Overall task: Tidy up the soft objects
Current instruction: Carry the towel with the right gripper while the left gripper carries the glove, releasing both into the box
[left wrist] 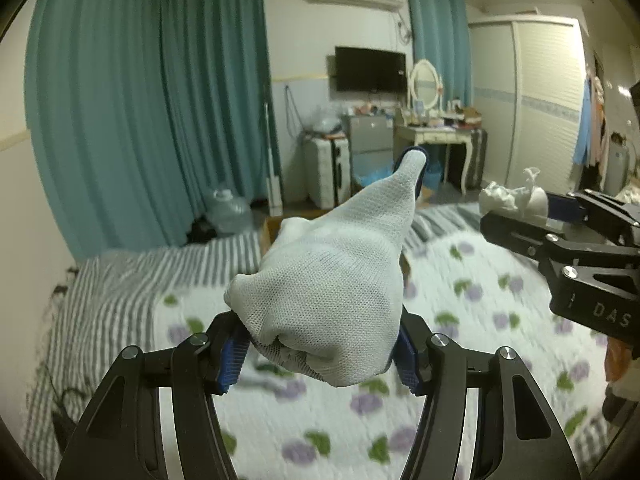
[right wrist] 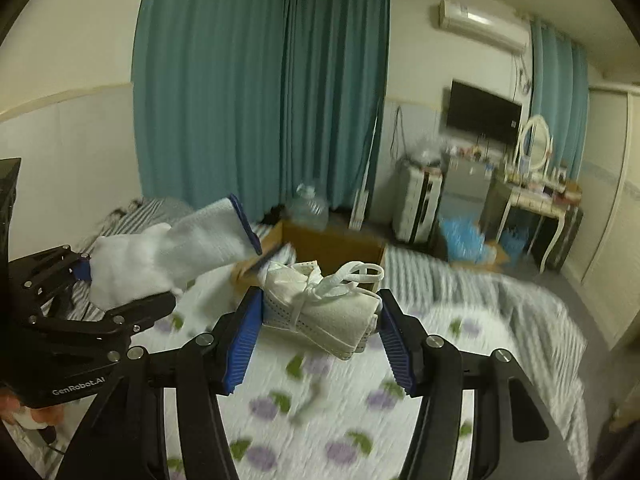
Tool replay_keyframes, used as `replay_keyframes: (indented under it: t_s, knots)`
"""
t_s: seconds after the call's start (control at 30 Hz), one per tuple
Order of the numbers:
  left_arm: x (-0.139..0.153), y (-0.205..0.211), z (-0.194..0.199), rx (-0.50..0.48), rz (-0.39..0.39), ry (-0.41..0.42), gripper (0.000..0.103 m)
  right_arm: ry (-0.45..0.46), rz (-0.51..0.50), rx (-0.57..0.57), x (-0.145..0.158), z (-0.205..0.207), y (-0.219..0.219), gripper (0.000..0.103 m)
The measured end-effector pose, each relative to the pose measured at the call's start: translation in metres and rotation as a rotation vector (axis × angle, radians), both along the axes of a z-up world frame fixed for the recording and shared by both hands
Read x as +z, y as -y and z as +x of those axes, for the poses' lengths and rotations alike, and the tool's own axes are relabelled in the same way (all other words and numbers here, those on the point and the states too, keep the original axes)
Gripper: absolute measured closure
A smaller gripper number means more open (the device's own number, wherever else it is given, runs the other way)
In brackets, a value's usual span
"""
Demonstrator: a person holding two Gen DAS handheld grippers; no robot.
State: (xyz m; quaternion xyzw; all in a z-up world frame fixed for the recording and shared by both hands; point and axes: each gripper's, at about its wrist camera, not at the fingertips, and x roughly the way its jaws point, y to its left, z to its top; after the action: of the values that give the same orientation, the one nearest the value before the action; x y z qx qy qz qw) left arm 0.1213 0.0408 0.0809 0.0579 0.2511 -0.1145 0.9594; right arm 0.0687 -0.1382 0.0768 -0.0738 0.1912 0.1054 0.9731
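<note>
My left gripper (left wrist: pixel 318 354) is shut on a white knit glove (left wrist: pixel 332 276) with a blue cuff, held above the bed; it also shows in the right wrist view (right wrist: pixel 168 258) at the left. My right gripper (right wrist: pixel 318 344) is shut on a folded bundle of white face masks (right wrist: pixel 324 312) tied with their straps; in the left wrist view the bundle (left wrist: pixel 514 198) sticks out of that gripper at the right. A brown cardboard box (right wrist: pixel 332 248) stands open beyond the bed's far edge, just past both held items.
The bed (left wrist: pixel 480 320) has a floral quilt over a grey striped sheet (left wrist: pixel 132 280). Teal curtains (left wrist: pixel 140 100), a water jug (right wrist: pixel 310 208), a white suitcase (right wrist: pixel 416 204), a dressing table (left wrist: pixel 432 132) and a wardrobe (left wrist: pixel 532 100) line the far side.
</note>
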Motion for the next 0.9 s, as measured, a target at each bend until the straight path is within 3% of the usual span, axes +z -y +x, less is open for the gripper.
replay_keyframes:
  t_s: [0.23, 0.47, 0.63, 0.83, 0.9]
  knots:
    - [0.005, -0.003, 0.104, 0.057, -0.054, -0.041, 0.043, -0.013, 0.011, -0.015, 0.020, 0.102, -0.007, 0.046]
    - [-0.055, -0.001, 0.180, 0.083, -0.020, -0.137, 0.043, -0.106, 0.016, -0.053, -0.014, 0.212, -0.003, 0.046]
    - [-0.098, 0.014, 0.202, 0.052, 0.053, -0.167, 0.043, -0.169, 0.042, -0.060, -0.054, 0.265, 0.004, 0.046]
    - [-0.117, 0.026, 0.198, -0.011, 0.067, -0.129, 0.040, -0.200, 0.055, -0.054, -0.084, 0.291, 0.011, 0.045]
    - [-0.117, 0.029, 0.195, -0.017, 0.068, -0.124, 0.031, -0.194, 0.055, -0.062, -0.087, 0.293, 0.014, 0.031]
